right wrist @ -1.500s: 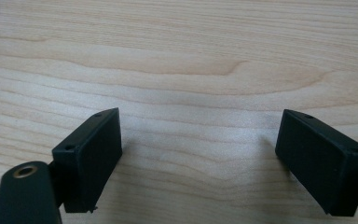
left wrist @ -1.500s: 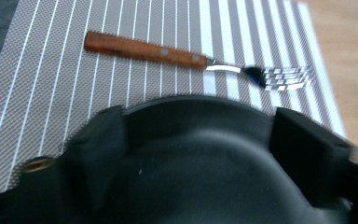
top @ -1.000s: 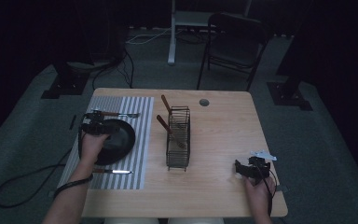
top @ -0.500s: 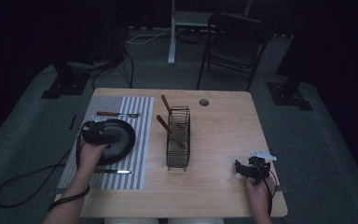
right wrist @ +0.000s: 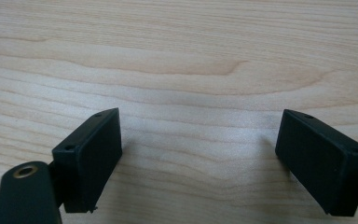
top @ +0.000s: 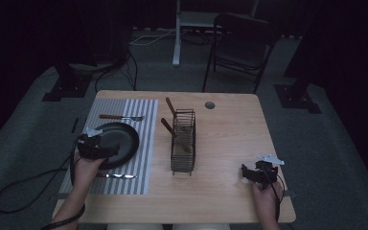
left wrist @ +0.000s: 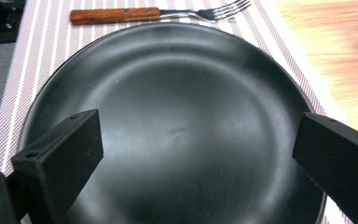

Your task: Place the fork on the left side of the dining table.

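Observation:
A black round plate (top: 122, 139) (left wrist: 182, 126) lies on a striped placemat (top: 143, 143) at the table's left. My left gripper (top: 98, 148) (left wrist: 191, 163) hovers open over the plate's near-left rim, jaws wide apart with nothing between them. A wooden-handled fork (top: 120, 117) (left wrist: 158, 12) lies on the mat beyond the plate. A knife (top: 117, 176) lies on the mat in front of the plate. My right gripper (top: 258, 173) (right wrist: 200, 158) rests open low over bare wood at the table's front right, holding nothing.
A black wire caddy (top: 183, 141) stands mid-table with two wooden-handled utensils (top: 170, 127) leaning in it. A round cable hole (top: 210, 105) sits near the far edge. A folding chair (top: 242, 43) stands beyond the table. The left gripper's cable (top: 24, 187) trails off the left side.
My left gripper has pulled back from the fork at the far side of the mat toward me, over the plate's near-left rim. The fork stays on the mat. The right gripper is unmoved.

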A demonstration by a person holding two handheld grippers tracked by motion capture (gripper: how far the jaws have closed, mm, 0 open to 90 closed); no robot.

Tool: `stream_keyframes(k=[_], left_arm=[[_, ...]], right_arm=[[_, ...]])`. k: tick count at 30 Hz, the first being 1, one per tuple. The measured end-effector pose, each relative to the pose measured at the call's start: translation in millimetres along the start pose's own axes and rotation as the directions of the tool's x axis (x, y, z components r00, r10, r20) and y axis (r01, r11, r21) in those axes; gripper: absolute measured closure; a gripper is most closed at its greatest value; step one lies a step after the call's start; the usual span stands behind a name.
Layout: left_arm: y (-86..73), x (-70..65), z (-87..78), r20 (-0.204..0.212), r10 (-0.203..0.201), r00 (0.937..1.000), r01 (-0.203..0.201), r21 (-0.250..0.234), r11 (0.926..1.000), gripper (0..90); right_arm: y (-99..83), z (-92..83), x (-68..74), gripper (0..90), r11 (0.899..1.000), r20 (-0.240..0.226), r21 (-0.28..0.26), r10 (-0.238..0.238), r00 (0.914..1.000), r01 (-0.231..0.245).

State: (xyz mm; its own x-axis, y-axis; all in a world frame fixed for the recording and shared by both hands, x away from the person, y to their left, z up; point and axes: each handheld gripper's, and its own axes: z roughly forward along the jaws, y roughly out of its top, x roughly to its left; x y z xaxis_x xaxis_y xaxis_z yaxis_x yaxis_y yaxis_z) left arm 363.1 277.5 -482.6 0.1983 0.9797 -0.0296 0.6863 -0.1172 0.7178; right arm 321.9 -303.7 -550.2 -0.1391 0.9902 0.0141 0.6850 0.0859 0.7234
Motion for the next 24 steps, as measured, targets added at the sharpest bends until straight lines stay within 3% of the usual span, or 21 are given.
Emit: stream_keyframes(k=[10,16,24], left_arm=[[-19.5,1.7,-12.7,0.015,-0.017,0.9997,0.017,-0.009,0.9998,1.8],[-31.9,-2.5,-18.7,0.000,0.003,1.0000,-0.003,-0.006,1.0000,1.8],[-52.1,-5.7,-28.4,0.005,-0.006,1.0000,0.006,-0.010,0.9999,1.8]], right_arm=[[0.0,0.0,0.0,14.2,1.000,0.000,0.000,0.000,1.0000,0.000],[0.0,0.0,0.0,14.2,1.000,0.000,0.000,0.000,1.0000,0.000],[0.0,0.0,0.1,14.2,1.000,0.000,0.000,0.002,1.0000,-0.002]])
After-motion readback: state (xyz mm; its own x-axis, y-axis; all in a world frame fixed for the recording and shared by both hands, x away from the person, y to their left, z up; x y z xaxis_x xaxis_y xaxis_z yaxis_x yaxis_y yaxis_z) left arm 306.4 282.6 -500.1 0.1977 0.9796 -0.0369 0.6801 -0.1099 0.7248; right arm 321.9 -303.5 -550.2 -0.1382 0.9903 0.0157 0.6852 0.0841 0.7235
